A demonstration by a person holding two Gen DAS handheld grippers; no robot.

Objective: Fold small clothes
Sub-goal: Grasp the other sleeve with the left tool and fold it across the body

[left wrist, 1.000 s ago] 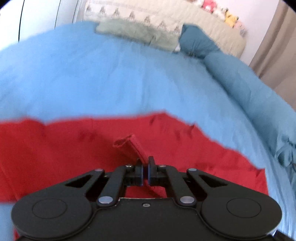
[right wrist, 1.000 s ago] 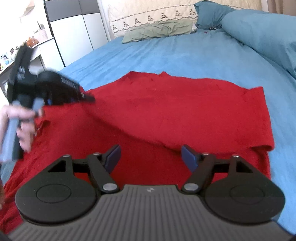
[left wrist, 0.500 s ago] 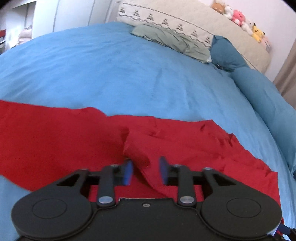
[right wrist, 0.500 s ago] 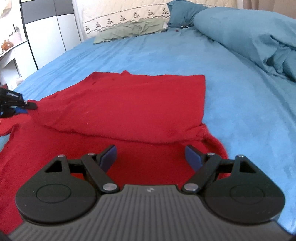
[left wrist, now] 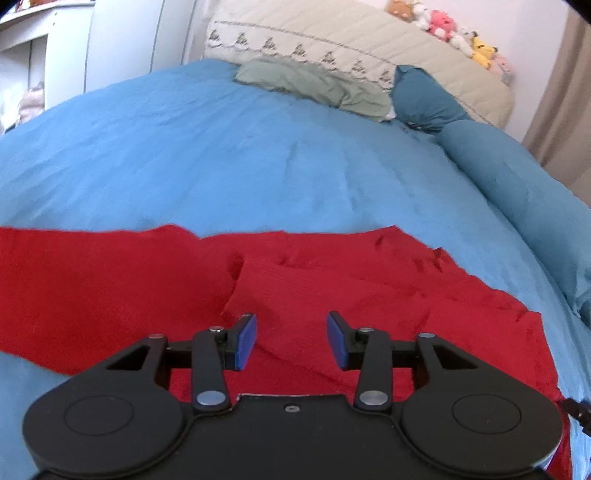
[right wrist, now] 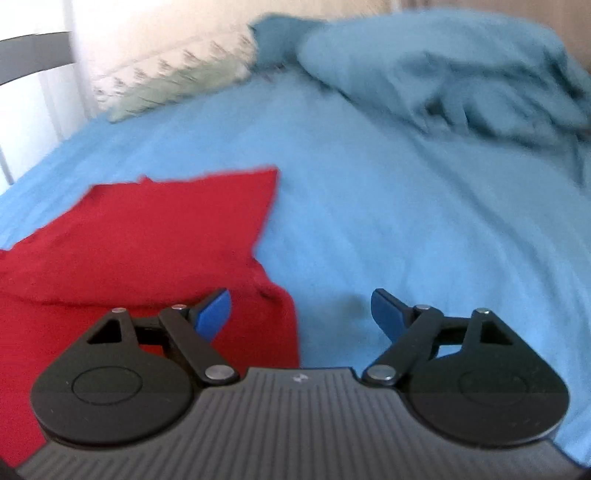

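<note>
One red garment lies on one bed with a blue sheet. Two tools are in view: the left tool and the right tool, each with two blue pads. At the head of the bed there is one pale green pillow, one dark teal pillow and one rumpled blue duvet. On the one quilted headboard sits a row of at least four plush toys; the exact count cannot be told

Before you: a bed under a blue sheet, its quilted cream headboard topped with plush toys; a white wardrobe left, a beige curtain right, daylight throughout.
</note>
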